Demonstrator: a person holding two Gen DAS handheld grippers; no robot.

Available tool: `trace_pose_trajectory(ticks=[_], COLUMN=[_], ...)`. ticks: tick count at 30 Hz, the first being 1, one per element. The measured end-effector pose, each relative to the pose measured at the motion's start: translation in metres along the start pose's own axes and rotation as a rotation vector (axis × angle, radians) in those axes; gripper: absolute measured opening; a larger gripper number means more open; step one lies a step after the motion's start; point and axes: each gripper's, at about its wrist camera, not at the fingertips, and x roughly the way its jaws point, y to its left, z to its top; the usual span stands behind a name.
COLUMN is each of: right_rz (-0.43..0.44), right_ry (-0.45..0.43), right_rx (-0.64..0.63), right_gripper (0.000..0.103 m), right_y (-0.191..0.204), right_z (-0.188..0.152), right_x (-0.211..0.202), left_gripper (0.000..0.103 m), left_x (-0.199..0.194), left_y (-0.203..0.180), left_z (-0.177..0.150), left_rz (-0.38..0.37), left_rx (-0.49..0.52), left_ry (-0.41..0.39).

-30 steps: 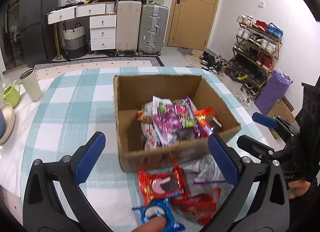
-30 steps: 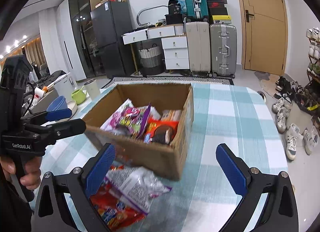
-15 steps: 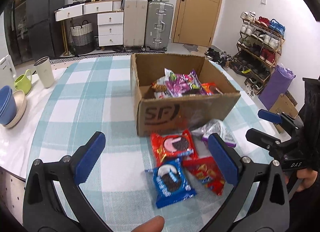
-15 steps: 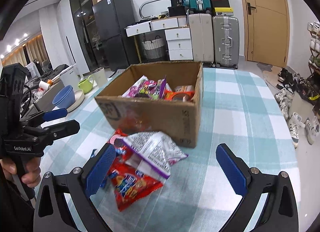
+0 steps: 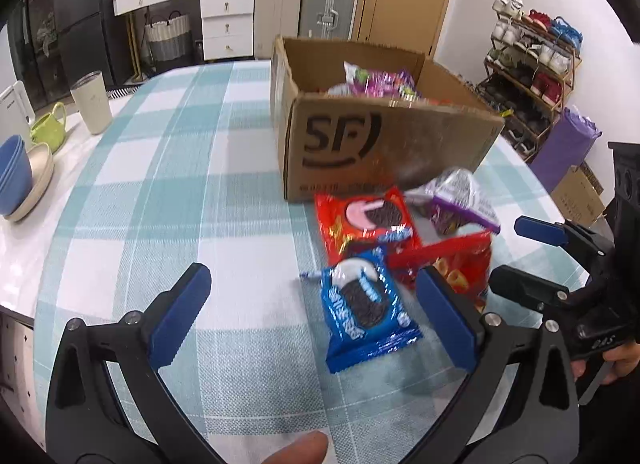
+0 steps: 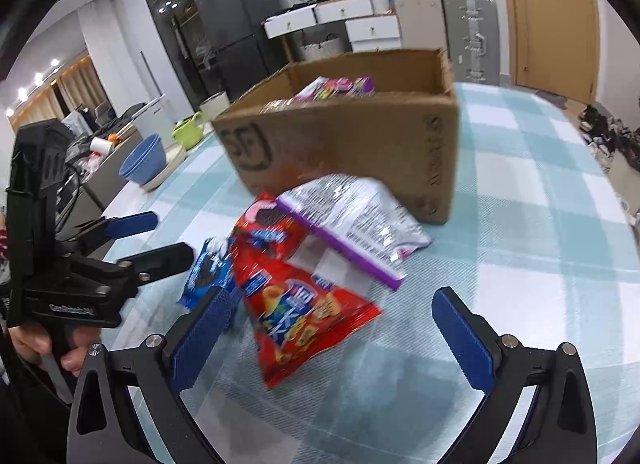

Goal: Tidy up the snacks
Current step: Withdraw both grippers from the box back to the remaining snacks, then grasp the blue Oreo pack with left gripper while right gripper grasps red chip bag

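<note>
A cardboard box point(image 5: 372, 144) point(image 6: 352, 144) holding several snack packs stands on the checked tablecloth. In front of it lie a blue cookie pack point(image 5: 366, 308) point(image 6: 206, 268), a red cookie pack point(image 5: 366, 220) point(image 6: 266, 224), a red crisp bag point(image 5: 448, 264) point(image 6: 296, 312) and a silver-purple bag point(image 5: 460, 204) point(image 6: 352, 220). My left gripper point(image 5: 316, 312) is open and low over the cloth, the blue pack between its fingers but untouched. My right gripper point(image 6: 332, 332) is open, its fingers either side of the red crisp bag's near corner.
A tumbler point(image 5: 92, 102), green mug point(image 5: 50, 130) and stacked blue bowls point(image 5: 14, 174) sit at the table's left edge. Suitcases, drawers and a shoe rack point(image 5: 532, 60) stand beyond. A hand point(image 6: 48, 348) holds the left gripper.
Both grippers have pulled back from above the box and dropped low toward the packs lying in front of it. Both stayed open.
</note>
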Motion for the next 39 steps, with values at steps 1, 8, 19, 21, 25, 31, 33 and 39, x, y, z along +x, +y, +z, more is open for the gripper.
trace_pose_trajectory(ticks=[1,8,19,21,25,31,33,39], right_rz=[0.006,0.025,0.022,0.030,0.026,0.020,0.022,0.022], right_ry=[0.010,0.036,0.014,0.008,-0.004,-0.013,-0.010,0.000], right_rx=[-0.004,-0.018,-0.040,-0.058,-0.072,-0.086,-0.094,-0.126], right_gripper=[0.102,0.102,0.063,0.052,0.047,0.040,0.040,0.041], right_y=[0.002,0.008,0.016,0.017,0.017,0.011,0.011,0.012], right_z=[-0.001,-0.004,-0.003,-0.004,-0.007,-0.010,-0.010,-0.012], right_x=[0.004,0.022,0.022,0.018,0.013,0.002,0.002,0.003], left_gripper=[0.102,0.102,0.102,0.102,0.102,0.102,0.102,0.098], left_x=[0.004,0.033,0.042,0.039,0.037,0.039,0.041,0.048], left_y=[0.000,-0.002,0.001,0.001,0.004,-0.001,-0.005,-0.010], left_z=[-0.002,-0.010,-0.009,-0.009,-0.010,-0.008,-0.006,-0.006], left_rz=[0.000,-0.014,-0.029,-0.014,-0.031,-0.056,-0.063,-0.008], left_rx=[-0.001,-0.013,-0.030,-0.024,-0.038,-0.038,-0.033,-0.025], left_ry=[0.012,0.081,0.096,0.088,0.090,0.095,0.095,0.099])
